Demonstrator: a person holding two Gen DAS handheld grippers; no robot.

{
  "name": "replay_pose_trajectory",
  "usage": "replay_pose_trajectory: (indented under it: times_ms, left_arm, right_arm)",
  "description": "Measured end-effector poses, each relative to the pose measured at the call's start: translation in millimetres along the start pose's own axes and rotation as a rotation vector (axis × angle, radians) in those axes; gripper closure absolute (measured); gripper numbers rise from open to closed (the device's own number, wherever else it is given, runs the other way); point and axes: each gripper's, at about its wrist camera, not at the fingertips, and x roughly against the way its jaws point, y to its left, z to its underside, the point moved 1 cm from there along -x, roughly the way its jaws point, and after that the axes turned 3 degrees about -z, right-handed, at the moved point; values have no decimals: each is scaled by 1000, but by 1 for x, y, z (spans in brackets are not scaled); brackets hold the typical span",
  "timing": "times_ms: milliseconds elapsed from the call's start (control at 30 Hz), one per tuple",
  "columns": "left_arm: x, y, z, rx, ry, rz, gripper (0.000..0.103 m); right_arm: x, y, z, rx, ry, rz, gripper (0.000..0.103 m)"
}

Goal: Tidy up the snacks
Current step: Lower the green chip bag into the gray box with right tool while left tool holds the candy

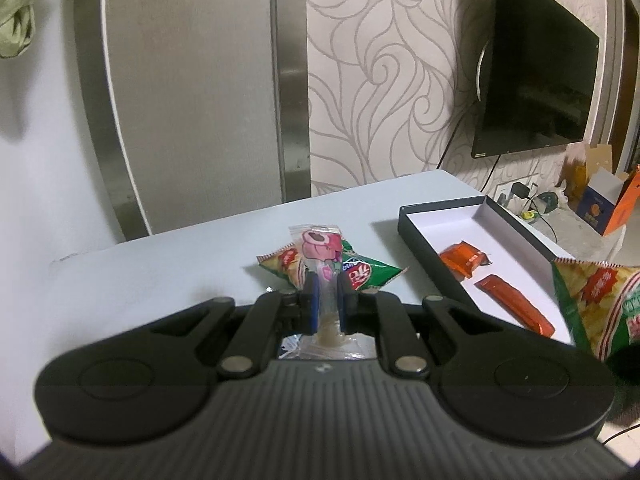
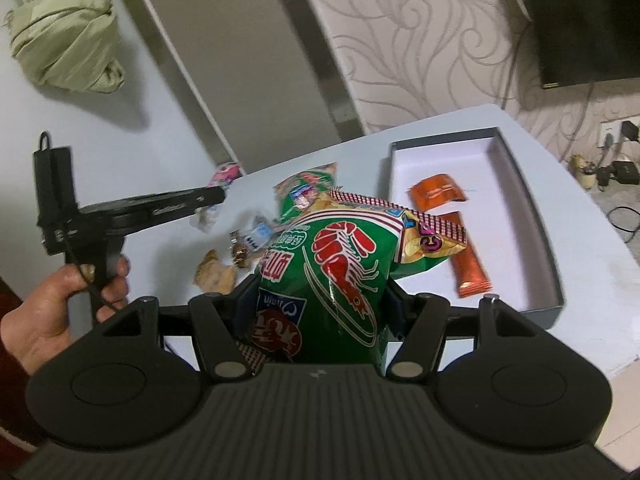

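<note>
Gripping a light, crinkly prawn-cracker bag (image 2: 332,276) across its puffy middle above the table's (image 2: 592,240) near edge, the right gripper (image 2: 320,304) looks secure, while the left gripper (image 1: 326,300) pinches a slippery clear-wrapped sweet (image 1: 320,256), both near the open box (image 2: 536,216).

Brightness: even, cool indoor light in both views; no lamp is seen.
Shadows: soft ones are cast on the pale blue tabletop (image 1: 168,276) beside the shallow dark-walled white-lined box (image 1: 440,220).
Glare: small highlights on the orange foil sachets (image 2: 468,264).
Blur: the right wrist view is smeared, worst at the knotted green cloth (image 2: 68,44).
Distortion: straight wall panels are bowed; corners are vignetted black.
</note>
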Motion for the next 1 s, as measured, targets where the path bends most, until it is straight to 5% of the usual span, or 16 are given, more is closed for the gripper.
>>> replay_pose_trajectory:
  times_ms: [400,1000]
  left_arm:
    - [14,4,4,25,1,-2,90]
    - [36,21,6,56,-6,-60,90]
  right_arm:
    - [8,-53,-18,-22,-31,135,35]
    - [-80,-69,-54,111,61,204,35]
